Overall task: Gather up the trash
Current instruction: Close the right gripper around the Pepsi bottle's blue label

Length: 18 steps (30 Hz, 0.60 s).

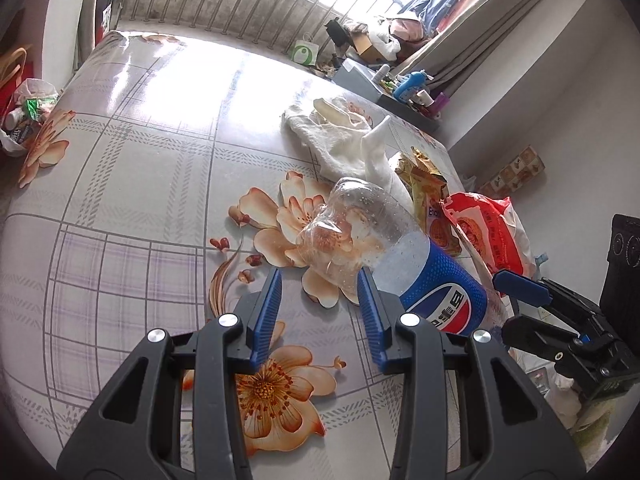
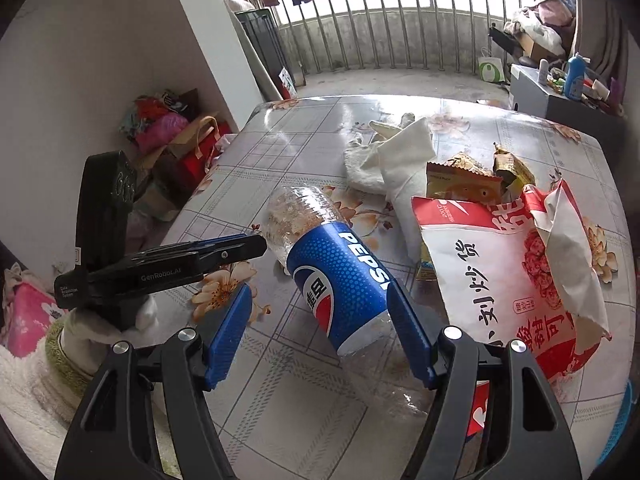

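Note:
A clear plastic Pepsi bottle with a blue label lies on its side on the flowered table. My left gripper stands open at the bottle's clear base; its right fingertip touches the plastic, and the left one is clear of it. In the right wrist view the bottle lies between the open jaws of my right gripper. The right pad rests against the label and the left pad stands apart. The left gripper comes in from the left to the bottle's base.
A white cloth, golden snack wrappers and a red-and-white bag lie just right of the bottle. Bags sit on the floor beyond the table's left edge. A cluttered side table stands at the back right.

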Each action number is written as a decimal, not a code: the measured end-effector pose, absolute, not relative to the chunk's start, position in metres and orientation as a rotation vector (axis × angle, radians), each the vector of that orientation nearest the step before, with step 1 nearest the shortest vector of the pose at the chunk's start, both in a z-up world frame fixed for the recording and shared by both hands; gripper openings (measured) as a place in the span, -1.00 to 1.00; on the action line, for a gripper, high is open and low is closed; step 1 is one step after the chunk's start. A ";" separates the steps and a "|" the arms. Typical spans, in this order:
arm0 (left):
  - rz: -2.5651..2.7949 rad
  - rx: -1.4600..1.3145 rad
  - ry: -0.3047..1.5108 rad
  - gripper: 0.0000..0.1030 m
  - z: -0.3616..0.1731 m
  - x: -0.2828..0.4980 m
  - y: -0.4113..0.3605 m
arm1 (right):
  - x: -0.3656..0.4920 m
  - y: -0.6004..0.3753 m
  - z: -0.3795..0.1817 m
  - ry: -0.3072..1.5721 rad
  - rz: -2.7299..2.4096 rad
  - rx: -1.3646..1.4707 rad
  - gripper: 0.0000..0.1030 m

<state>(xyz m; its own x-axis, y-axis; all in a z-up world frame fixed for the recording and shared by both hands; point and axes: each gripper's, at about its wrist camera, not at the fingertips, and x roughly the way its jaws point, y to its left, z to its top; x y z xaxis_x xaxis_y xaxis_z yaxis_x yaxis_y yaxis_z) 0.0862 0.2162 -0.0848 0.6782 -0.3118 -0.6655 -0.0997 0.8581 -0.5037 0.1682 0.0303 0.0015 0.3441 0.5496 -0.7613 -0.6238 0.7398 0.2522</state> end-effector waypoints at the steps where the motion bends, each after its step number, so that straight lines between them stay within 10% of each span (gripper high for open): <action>1: -0.126 -0.538 0.830 -0.31 -0.084 0.086 0.215 | 0.174 0.029 -0.002 0.970 0.747 -0.084 0.32; 18: -0.112 -0.557 0.869 -0.35 -0.096 0.087 0.211 | 0.161 0.051 -0.056 1.267 0.828 0.095 0.22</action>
